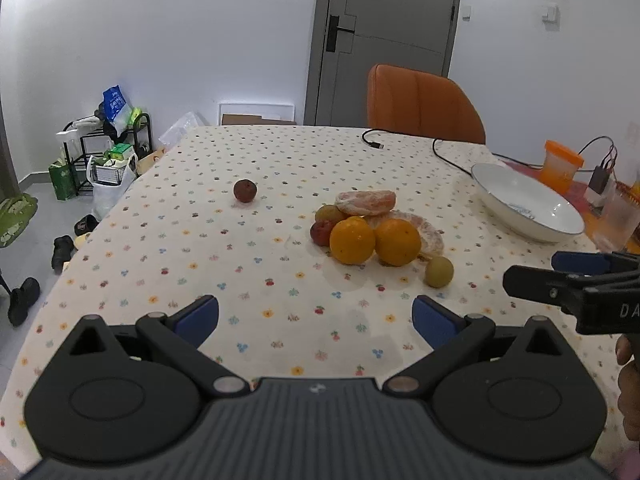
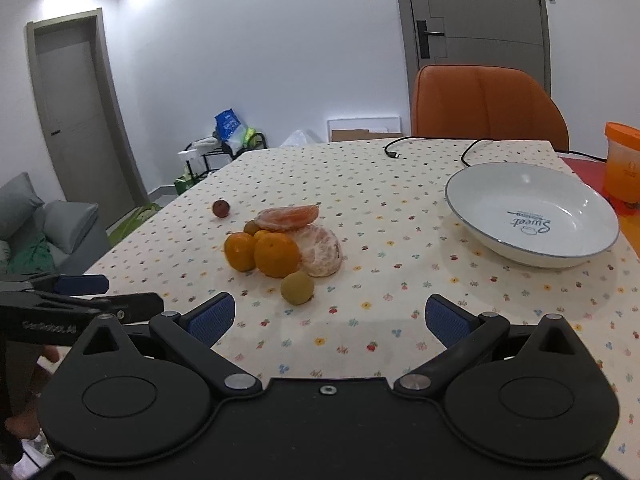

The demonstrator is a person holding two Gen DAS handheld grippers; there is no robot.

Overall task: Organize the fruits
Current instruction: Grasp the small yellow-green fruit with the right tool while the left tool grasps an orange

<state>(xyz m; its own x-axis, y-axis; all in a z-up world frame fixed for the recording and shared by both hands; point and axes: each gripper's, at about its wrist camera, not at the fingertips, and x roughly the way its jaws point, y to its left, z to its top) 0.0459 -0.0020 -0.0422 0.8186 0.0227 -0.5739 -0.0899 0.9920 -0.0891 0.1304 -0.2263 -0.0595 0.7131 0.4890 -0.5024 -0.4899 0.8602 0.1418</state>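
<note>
Since nothing is gripped yet, I judge this the start: fruit must go into the white bowl [image 2: 532, 216], empty at the right of my right view. Both my left gripper [image 1: 316, 320] and right gripper [image 2: 330, 320] hover with jaws spread wide. Next I'd reach the fruit pile [image 2: 280, 244] at center; the small green fruit [image 2: 297, 288] lies nearest, above my right jaws, untouched.

Oranges [image 1: 374, 240]: two whole, side by side, mid-table.
Peeled citrus [image 1: 366, 202]: two pieces stacked just behind them.
Green fruit [image 1: 439, 272]: nearest the front edge.
Dark red fruit [image 1: 245, 191]: alone, toward the left edge.
Bowl [image 2: 532, 216]: white, upright, empty, near the right edge.
</note>
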